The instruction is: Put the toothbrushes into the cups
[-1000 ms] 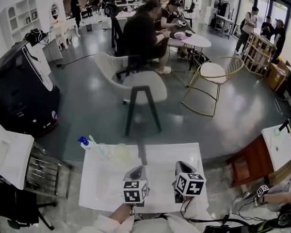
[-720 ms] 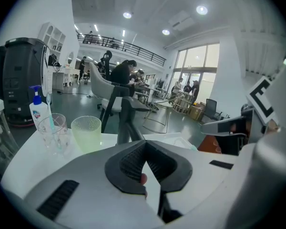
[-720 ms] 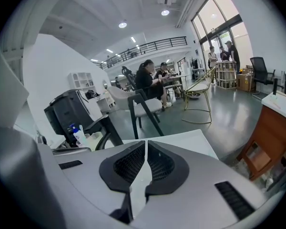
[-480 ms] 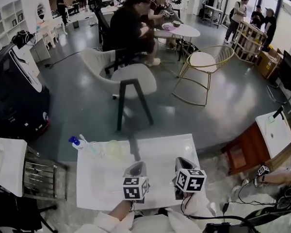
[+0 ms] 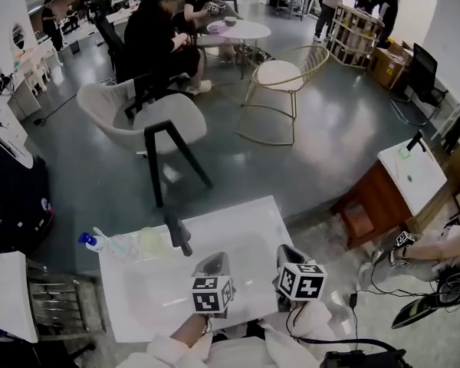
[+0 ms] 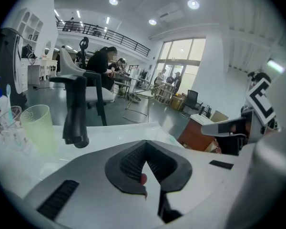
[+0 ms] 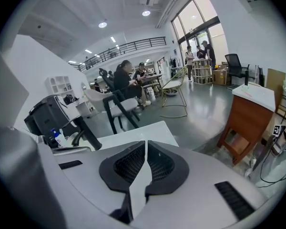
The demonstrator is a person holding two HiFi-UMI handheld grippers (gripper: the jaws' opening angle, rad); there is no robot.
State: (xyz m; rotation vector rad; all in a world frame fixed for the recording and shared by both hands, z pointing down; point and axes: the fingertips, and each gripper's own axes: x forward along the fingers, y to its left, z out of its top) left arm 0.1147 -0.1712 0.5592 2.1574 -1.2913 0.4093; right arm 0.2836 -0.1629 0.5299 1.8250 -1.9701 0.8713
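Two cups stand at the far left of the white washbasin counter (image 5: 249, 225): a clear cup (image 5: 121, 245) and a pale green cup (image 5: 149, 242). In the left gripper view a white-and-blue toothbrush (image 6: 8, 97) stands in the clear cup (image 6: 9, 124), next to the green cup (image 6: 38, 128). My left gripper (image 5: 213, 264) hovers over the counter's front edge, shut and holding nothing. My right gripper (image 5: 290, 256) is beside it, also shut and empty. In their own views the left gripper (image 6: 146, 149) and the right gripper (image 7: 146, 147) have their jaws together.
A black faucet (image 5: 178, 236) rises right of the cups. A blue-capped bottle (image 5: 88, 241) stands at the counter's left end. Beyond the counter are a grey chair (image 5: 149, 125), a gold wire chair (image 5: 280, 79) and seated people. A wooden cabinet (image 5: 383, 198) is to the right.
The head view has swung, so the counter and room have shifted left in the picture. Both grippers stay shut near the counter's front edge.
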